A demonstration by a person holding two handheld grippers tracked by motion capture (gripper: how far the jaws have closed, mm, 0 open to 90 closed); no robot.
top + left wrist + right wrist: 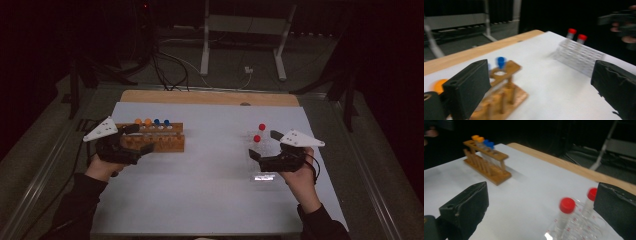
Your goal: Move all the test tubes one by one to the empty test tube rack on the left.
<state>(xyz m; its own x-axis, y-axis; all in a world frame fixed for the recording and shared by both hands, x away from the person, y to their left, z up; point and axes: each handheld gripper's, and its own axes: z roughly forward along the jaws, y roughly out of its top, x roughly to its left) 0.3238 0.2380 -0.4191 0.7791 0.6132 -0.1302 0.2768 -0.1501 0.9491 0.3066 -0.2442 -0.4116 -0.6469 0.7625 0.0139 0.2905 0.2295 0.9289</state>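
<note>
Meanwhile both hand-held grippers, left (136, 138) and right (265, 145), hover with jaws spread.

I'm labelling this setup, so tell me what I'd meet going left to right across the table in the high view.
Left hand-held gripper → orange-capped tubes → blue-capped tubes in the wooden rack → bare white tabletop → red-capped tubes in the clear rack → right hand-held gripper.
</note>
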